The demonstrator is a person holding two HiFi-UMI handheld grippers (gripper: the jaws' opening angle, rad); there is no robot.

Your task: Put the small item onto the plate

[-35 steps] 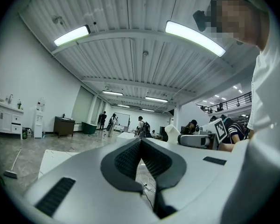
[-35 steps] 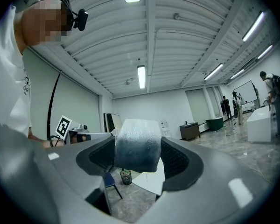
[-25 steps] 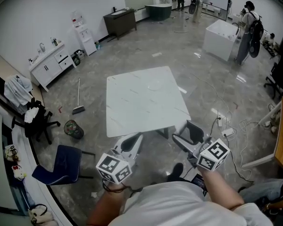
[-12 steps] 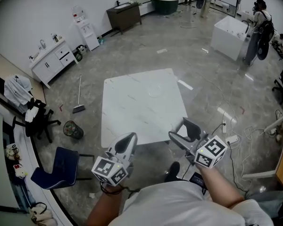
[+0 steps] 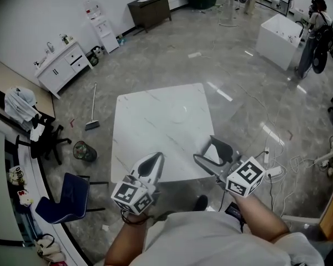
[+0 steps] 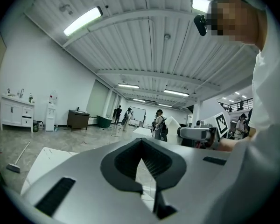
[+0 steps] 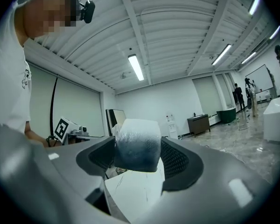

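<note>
The small item [image 7: 136,146] could be slipping out of the right tool [image 5: 204,148] before reaching the plate: it is looking soft and slick-wrapped, and a drop here, at the near right corner of the bench [image 5: 150,126], might be ending on the floor. The right tool is clenching that item, its jaws kept partly apart by it. The left tool [image 5: 157,157] is sitting pinched together and holding nothing. Farther out, a faint ring [image 5: 180,111] is showing on the bench, possibly the plate
</note>
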